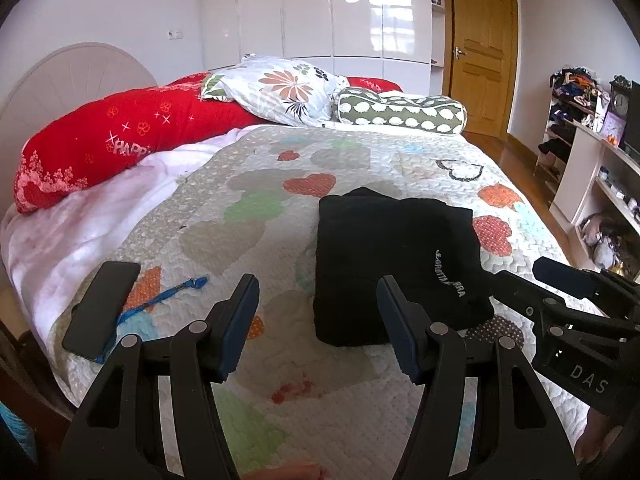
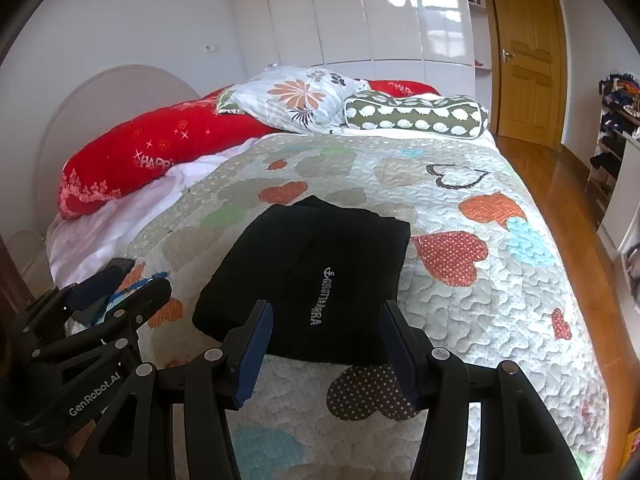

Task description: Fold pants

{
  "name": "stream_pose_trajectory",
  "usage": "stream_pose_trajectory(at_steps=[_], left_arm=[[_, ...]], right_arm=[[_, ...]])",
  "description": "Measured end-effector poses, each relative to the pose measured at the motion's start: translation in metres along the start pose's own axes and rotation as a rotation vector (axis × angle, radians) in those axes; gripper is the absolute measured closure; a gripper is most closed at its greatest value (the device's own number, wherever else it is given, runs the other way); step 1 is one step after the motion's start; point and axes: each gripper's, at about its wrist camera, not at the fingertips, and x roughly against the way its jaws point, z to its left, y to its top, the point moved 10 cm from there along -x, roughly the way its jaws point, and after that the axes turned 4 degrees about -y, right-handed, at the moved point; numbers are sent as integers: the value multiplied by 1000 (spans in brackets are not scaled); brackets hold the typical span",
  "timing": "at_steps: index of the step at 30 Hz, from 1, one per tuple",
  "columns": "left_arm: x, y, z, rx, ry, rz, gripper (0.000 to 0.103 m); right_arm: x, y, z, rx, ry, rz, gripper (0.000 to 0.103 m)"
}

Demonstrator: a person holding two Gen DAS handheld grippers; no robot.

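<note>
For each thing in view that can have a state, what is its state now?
Black pants: folded, lying on the quilt.
Left hand-held gripper: open, empty.
Right hand-held gripper: open, empty.
Phone: lying flat, screen dark.
Door: closed.

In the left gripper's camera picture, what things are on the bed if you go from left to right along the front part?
Flat black phone → blue woven strap → folded black pants with white lettering → red dotted heart patch on the quilt.
</note>
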Motion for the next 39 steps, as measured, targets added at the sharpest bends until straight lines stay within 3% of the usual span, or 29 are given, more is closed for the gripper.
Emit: stream_pose_trajectory(at_steps=[39], left_arm=[[-8, -10, -8, -12, -7, 30, 41]], right_arm=[[-9, -7, -4, -2, 6, 34, 47]])
